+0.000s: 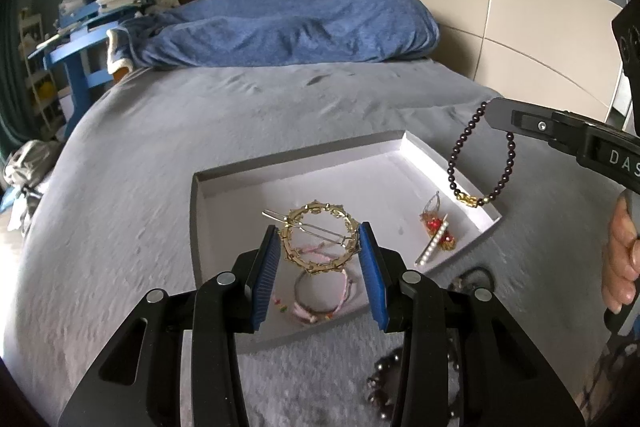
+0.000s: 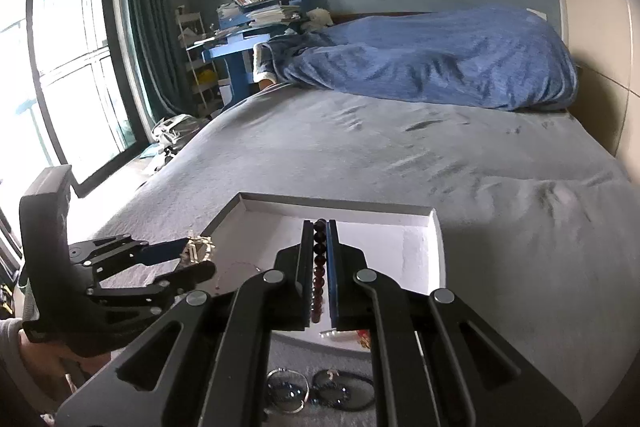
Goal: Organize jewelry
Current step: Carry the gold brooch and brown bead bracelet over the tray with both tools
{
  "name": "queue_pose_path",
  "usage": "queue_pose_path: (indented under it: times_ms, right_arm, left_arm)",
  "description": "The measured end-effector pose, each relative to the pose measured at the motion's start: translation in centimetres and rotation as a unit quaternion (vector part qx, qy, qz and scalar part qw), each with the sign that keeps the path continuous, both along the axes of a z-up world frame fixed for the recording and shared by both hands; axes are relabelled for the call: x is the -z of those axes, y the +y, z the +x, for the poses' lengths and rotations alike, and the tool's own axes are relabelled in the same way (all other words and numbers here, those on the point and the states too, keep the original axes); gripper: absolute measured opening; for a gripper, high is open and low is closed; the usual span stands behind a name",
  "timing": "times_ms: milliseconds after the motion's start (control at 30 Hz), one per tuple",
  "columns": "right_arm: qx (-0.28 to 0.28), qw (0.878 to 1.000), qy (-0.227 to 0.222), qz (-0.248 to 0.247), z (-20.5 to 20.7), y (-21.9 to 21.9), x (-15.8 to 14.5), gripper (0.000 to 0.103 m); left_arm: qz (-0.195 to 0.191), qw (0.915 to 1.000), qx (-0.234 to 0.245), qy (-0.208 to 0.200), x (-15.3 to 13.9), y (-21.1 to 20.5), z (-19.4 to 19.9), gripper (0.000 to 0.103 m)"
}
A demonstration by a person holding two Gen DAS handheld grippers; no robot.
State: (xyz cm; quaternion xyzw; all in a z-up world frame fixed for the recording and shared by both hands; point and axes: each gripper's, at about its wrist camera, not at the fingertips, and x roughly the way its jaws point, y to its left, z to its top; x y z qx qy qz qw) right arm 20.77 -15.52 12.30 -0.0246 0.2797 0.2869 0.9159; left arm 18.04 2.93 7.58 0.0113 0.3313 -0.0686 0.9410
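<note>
**Both hand-held grippers loaded, over the tray**

Your left hand-held gripper (image 1: 320, 259) has the gold ring hair clip (image 1: 318, 241) between its blue pads (image 1: 267, 279), jaws part open, the ring spanning the gap and touching both sides. It looks gripped, held above the near half of the white tray (image 1: 224, 187), lower centre of the left wrist view. You're probably carrying it that way because an edge-to-edge pinch is the only hold a flat hoop gives.

Your right hand-held gripper (image 2: 320, 267) is pinched nearly closed on the dark bead bracelet (image 1: 484, 163). In the right wrist view the beads run in a line between the pads. In the left wrist view the loop hangs free from the tip at the right of the frame, gold clasp lowest, over the tray's right wall. Hanging it keeps the strand untangled for a clean drop.

Already in the tray: a pink cord bracelet (image 1: 320, 291) near the front, a pearl bar clip (image 1: 434, 243) with a red-and-gold piece (image 1: 434, 223) at the right. The tray sits on the grey bed (image 1: 160, 147). Dark rings (image 2: 320, 391) lie on the bed this side of the tray, not yet sorted.

Pose: both grippers tilt down toward the tray. Your right hand (image 1: 620, 255) wraps the handle at the right edge.
</note>
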Motion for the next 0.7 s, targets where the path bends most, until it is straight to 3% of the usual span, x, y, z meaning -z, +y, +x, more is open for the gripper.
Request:
queue_pose_path:
  times_ms: [200,700]
  right_arm:
    - [-0.001,1.000,0.015,-0.006,1.3,1.2,0.7,0.006]
    - [0.027,0.994,0.082,-0.064,4.0,0.1,7.6,0.006]
  left_arm:
    - [-0.004,0.9999,-0.001,0.012,0.6,0.0,1.8,0.041]
    - [0.002,0.9975,0.010,0.070,5.2,-0.7,3.7,0.041]
